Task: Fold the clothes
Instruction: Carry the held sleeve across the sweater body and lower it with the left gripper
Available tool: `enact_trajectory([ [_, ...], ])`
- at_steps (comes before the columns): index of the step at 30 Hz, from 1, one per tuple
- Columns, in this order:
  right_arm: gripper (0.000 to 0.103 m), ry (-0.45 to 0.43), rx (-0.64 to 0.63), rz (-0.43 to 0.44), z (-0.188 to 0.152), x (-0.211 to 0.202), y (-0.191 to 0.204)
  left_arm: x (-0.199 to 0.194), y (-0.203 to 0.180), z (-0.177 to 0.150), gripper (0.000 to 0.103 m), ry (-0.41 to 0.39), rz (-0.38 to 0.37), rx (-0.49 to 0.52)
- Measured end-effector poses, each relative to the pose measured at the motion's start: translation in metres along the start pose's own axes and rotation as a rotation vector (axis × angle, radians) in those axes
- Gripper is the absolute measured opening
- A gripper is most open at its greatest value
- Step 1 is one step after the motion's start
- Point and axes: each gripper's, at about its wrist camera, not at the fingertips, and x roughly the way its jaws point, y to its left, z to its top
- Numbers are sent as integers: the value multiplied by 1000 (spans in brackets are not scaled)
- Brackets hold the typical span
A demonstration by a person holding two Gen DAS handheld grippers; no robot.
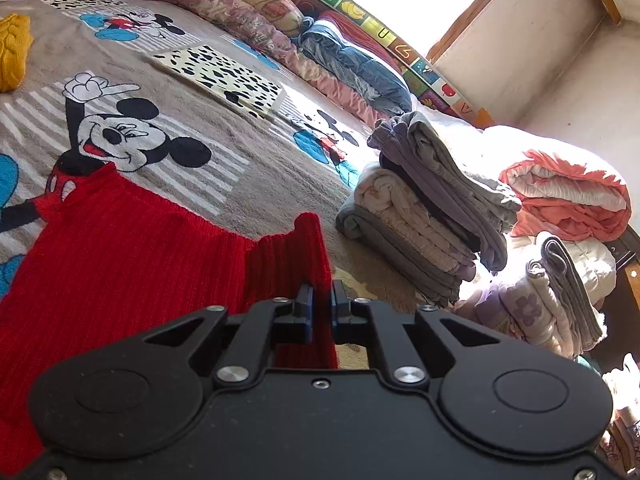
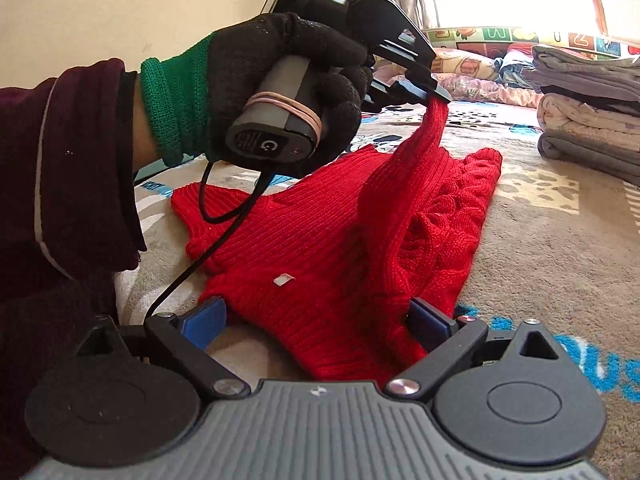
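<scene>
A red knit sweater (image 1: 120, 248) lies spread on the Mickey Mouse blanket (image 1: 248, 184). My left gripper (image 1: 321, 292) is shut on the sweater's sleeve (image 1: 296, 256) and holds it lifted off the bed. The right wrist view shows that same left gripper (image 2: 436, 94), carried by a gloved hand (image 2: 280, 64), pulling the sleeve (image 2: 434, 120) up into a taut strip above the sweater (image 2: 320, 240). My right gripper (image 2: 316, 316) is low at the near edge of the sweater. It stands wide open, with the sweater's near edge lying between its blue pads (image 2: 204, 320), which do not press on it.
A stack of folded clothes (image 1: 432, 216) (image 2: 588, 112) sits on the bed to the right. A yellow knit garment (image 1: 14, 52) lies far left. Pillows (image 1: 240, 12) and a blue quilt line the back; a pink quilt (image 1: 568, 196) is at the right edge.
</scene>
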Motion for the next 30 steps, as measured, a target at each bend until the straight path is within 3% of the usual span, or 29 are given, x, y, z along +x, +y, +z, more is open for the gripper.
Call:
enact_trajectory([
  [12, 96, 68, -35, 33, 0, -1, 3, 34, -5, -16, 5, 17, 120, 23],
  [16, 96, 77, -23, 43, 0, -4, 1, 43, -11, -20, 5, 17, 171, 66],
  [21, 96, 83, -22, 48, 0, -5, 2, 54, -26, -26, 5, 17, 235, 189],
  [25, 96, 82, -13, 51, 0, -6, 2, 62, -33, -28, 8, 63, 217, 259],
  [30, 96, 71, -2, 31, 0, -18, 1, 29, -32, -17, 10, 26, 139, 325],
])
